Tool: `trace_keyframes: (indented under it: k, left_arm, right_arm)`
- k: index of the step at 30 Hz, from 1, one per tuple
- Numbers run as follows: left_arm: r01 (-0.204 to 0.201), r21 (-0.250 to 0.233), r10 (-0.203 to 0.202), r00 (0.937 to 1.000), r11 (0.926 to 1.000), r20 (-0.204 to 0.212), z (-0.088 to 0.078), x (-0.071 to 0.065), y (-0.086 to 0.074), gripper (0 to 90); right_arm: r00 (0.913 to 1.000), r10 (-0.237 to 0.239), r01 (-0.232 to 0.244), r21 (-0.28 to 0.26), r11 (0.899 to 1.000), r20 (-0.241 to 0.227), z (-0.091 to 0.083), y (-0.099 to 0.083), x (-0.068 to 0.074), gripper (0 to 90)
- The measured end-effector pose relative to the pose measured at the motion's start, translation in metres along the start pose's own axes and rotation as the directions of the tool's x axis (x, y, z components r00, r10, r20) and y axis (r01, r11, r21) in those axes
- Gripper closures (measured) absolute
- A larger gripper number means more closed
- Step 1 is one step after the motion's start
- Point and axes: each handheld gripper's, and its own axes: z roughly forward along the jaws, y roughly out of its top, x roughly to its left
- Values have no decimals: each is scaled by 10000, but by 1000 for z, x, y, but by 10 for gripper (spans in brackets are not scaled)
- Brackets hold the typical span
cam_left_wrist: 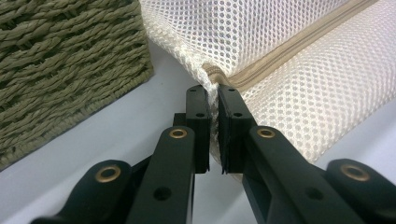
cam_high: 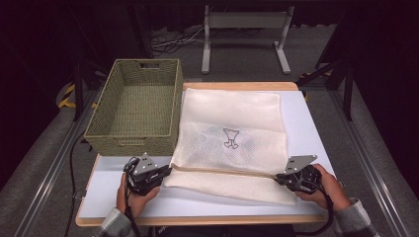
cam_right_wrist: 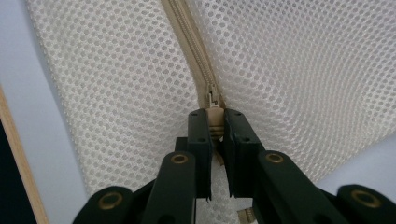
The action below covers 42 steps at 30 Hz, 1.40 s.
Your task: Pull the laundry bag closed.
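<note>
Mesh laundry bag (cam_high: pixel 232 133) lies flat on the table (cam_high: pixel 306 128) in the high view, its zipper (cam_high: pixel 222 171) running as one long line across the near part, from the left gripper (cam_high: pixel 165 172) to the right gripper (cam_high: pixel 280 176). Each gripper sits at one end of that line, so the zipper's long axis stretches straight between the two pairs of jaws. A woven basket (cam_high: pixel 136 106) stands just beyond the left gripper, beside the bag's far-left edge.

From the left gripper view, the jaws are nearly closed and pinch the bag's corner where the zipper (cam_left_wrist: pixel 280 53) ends; the tape leads away from the jaw tips, up and to the right. The basket (cam_left_wrist: pixel 65 60) rises to the left of the jaws, near but apart from them.

From the right gripper view, the jaws stand narrow, clamped on the beige zipper pull (cam_right_wrist: pixel 214 122) right at their tips. The closed zipper teeth (cam_right_wrist: pixel 189 42) run straight ahead and slightly left from the jaws, with mesh on both sides.

My reading: the left gripper anchors the end while the right, holding the slider, is the one placed to draw along that axis toward the left jaws.
</note>
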Motion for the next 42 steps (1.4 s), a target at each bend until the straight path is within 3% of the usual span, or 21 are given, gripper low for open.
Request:
trace_keyframes:
  k: [16, 19, 24, 25, 26, 28, 42]
  left_arm:
    - [-42, 195, 46, 9998, 9998, -203, 2, -1, 0, 851]
    - [-170, 371, 183, 9992, 9992, -342, 3, 0, 0, 852]
    - [-42, 425, 68, 9982, 9991, -603, 3, 0, 0, 855]
    - [13, 429, 10, 9985, 9991, -541, 2, 2, 0, 856]
    - [197, 357, -180, 9988, 9992, -466, 3, 3, -1, 856]
    - [175, 368, -161, 9991, 9992, -394, 3, 4, -1, 855]
    - [150, 402, -134, 9991, 9991, -406, 2, 4, -1, 855]
  right_arm:
    - [9999, 146, -146, 63, 9999, -26, -4, -6, -1, 820]
    - [9999, 126, -125, 86, 9999, -42, -4, -6, 0, 821]
    - [10000, -1, 0, 235, 9997, 38, -3, -5, 1, 821]
    - [9993, -160, 140, 571, 9983, 350, -3, -6, 0, 821]
    - [9992, -93, 71, 564, 9984, 391, -3, -9, -1, 821]
    - [9996, 279, -282, 270, 9992, 92, -5, -14, -4, 821]
    - [9989, 418, -426, 420, 9982, 208, -8, -22, -5, 821]
